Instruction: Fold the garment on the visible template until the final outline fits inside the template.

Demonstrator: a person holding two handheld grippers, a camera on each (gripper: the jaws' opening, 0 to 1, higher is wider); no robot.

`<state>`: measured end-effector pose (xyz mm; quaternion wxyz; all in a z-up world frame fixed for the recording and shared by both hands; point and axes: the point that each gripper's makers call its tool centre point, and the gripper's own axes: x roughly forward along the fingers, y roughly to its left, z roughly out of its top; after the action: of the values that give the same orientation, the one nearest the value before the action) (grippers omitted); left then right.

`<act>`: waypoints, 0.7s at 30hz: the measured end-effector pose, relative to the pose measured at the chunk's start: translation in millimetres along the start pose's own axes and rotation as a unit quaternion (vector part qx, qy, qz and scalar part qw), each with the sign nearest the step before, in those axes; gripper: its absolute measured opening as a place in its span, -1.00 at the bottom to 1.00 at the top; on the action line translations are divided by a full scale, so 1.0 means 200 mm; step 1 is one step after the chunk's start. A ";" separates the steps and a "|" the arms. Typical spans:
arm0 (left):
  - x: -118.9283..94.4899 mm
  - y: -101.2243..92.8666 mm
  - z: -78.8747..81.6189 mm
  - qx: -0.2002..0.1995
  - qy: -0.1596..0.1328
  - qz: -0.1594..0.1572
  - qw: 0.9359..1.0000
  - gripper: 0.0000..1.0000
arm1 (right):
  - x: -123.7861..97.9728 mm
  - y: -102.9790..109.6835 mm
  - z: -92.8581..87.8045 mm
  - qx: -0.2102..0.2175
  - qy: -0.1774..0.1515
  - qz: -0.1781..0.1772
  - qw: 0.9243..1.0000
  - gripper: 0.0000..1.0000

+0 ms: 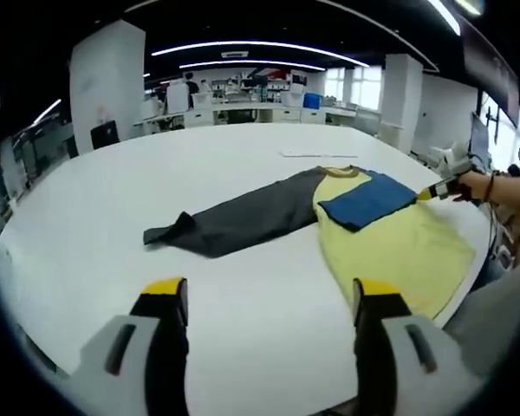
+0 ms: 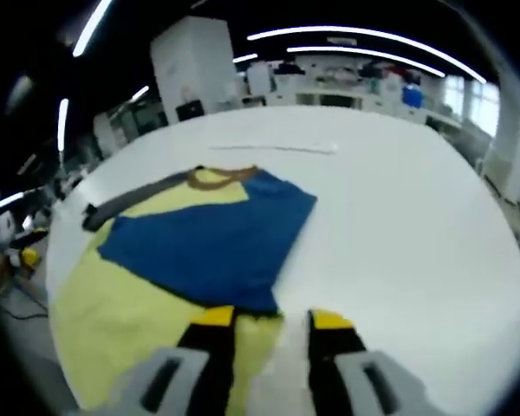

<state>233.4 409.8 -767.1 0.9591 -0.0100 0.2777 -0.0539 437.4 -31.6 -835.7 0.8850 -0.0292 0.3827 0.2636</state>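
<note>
Left hand-held gripper (image 1: pixel 270 303), grey jaws, black inner faces, yellow tips, right hand-held gripper (image 2: pixel 272 334) alike

White table (image 1: pixel 243 329) seen, broad, with rounded edge. Garment (image 1: pixel 390 243) laid flat on it at right in left gripper view: yellow body, dark grey sleeve (image 1: pixel 243 221) stretched out to left, blue sleeve (image 1: pixel 368 199) folded across chest. Thin pale strip (image 1: pixel 308 155) laid on table beyond collar, apart from garment. In right gripper view, garment (image 2: pixel 139 303) spread at near left.
</note>
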 end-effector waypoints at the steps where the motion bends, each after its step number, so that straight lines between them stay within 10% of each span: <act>1: 0.00 0.01 0.00 -0.003 0.000 0.001 1.000 0.50 | -0.01 0.00 0.00 0.001 -0.002 0.003 1.000 -0.12; 9: 0.03 0.09 0.02 -0.034 -0.006 0.010 0.999 0.46 | -0.10 0.09 0.08 -0.017 -0.034 0.043 0.998 0.61; 21: 0.12 0.25 0.06 -0.060 -0.006 0.031 0.998 0.37 | -0.28 0.27 0.11 -0.065 -0.042 0.088 0.993 0.98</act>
<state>264.1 456.9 -772.4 0.9597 -0.0595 0.2746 -0.0071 393.4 -4.9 -772.9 0.8697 -0.0415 0.3289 0.3656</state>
